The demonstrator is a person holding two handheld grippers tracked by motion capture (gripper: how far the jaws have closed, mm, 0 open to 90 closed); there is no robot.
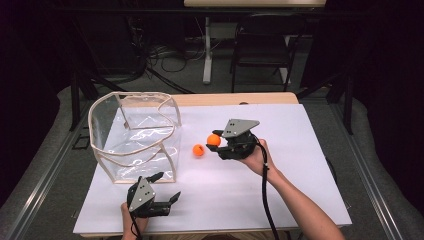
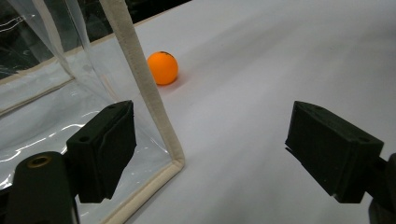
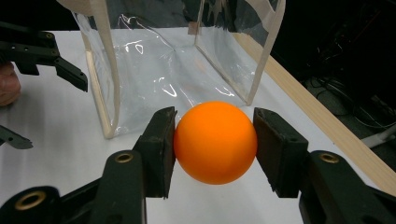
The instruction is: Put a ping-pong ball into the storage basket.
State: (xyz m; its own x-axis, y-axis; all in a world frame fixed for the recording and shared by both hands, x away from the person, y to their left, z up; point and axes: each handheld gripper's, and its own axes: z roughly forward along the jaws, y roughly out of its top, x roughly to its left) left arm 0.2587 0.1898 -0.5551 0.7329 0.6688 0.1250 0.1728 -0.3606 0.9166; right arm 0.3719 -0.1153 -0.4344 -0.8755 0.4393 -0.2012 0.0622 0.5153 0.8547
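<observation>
A white table top [image 1: 280,200] carries a clear plastic bag [image 1: 135,135] with cream fabric edging, standing open at its left rear. The right gripper [image 1: 216,140], held in a person's hand above the middle of the table, pinches an orange ball [image 1: 214,140] between its two black jaws; in the right gripper view the ball [image 3: 215,142] sits squeezed between the pads with the bag [image 3: 177,60] behind it. A second orange ball [image 1: 198,150] lies on the table just beside the first, near the bag's right side. The left gripper [image 1: 167,187] rests near the front edge, jaws spread wide around nothing, one jaw close to the bag's front corner [image 2: 159,121]. A small dark mark on the loose ball [image 2: 162,67] is too small to read.
</observation>
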